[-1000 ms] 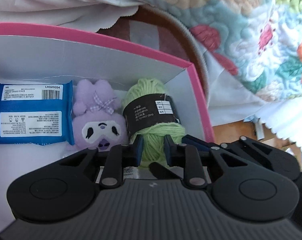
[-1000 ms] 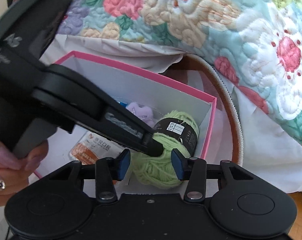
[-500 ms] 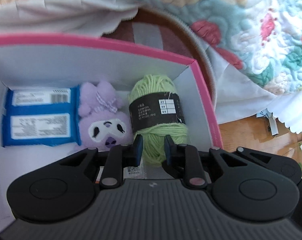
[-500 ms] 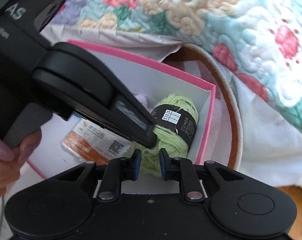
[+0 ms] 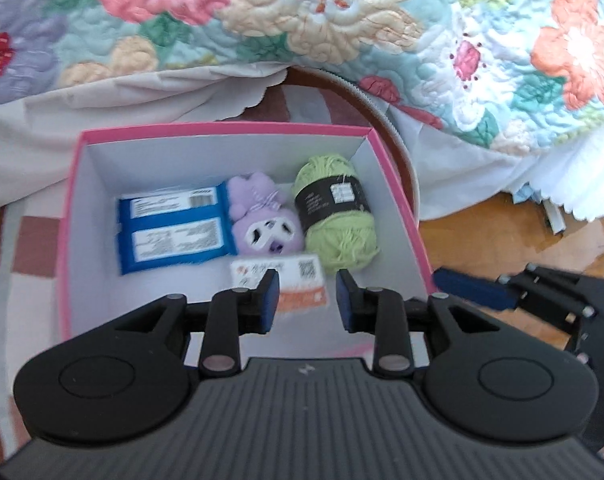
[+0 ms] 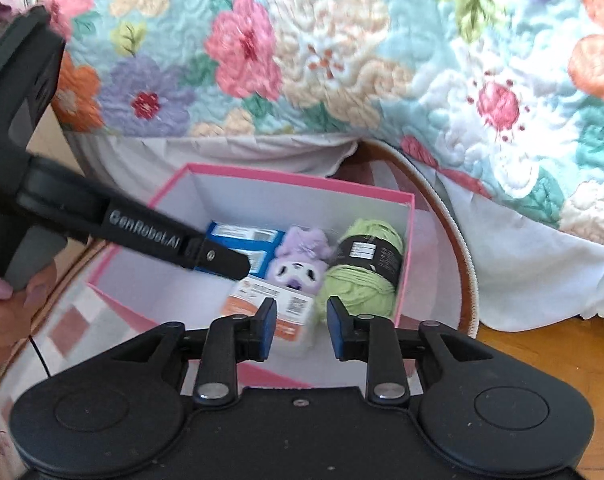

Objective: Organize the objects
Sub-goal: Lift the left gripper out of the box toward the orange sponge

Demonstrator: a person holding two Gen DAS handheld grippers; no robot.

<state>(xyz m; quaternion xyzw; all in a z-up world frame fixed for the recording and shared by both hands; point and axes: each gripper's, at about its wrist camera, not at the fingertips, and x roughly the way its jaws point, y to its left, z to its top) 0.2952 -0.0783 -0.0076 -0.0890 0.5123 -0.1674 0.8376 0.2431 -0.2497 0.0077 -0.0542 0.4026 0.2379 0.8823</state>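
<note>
A pink box [image 5: 221, 129] with white walls holds a blue packet [image 5: 173, 232], a purple plush [image 5: 261, 220], a green yarn ball [image 5: 338, 216] and an orange-and-white packet [image 5: 297, 284]. My left gripper [image 5: 308, 300] hovers above the box's near side, its jaws opening with nothing between them. My right gripper [image 6: 302, 328] hangs above the near right corner, its jaws also opening and empty. In the right wrist view the yarn ball [image 6: 362, 272] lies by the box's right wall, and the left gripper [image 6: 225, 262] reaches in over the blue packet [image 6: 237, 236].
A flowered quilt [image 5: 302, 20] with a white skirt hangs just behind the box. The box stands on a round checked mat with a brown edge [image 5: 406, 160]. Wooden floor [image 5: 482, 240] shows to the right. A hand [image 6: 5, 312] grips the left gripper's handle.
Both grippers rose and drew back from the box, so the whole box now shows. Their jaws went from nearly shut by the yarn to apart. The yarn stays in the box.
</note>
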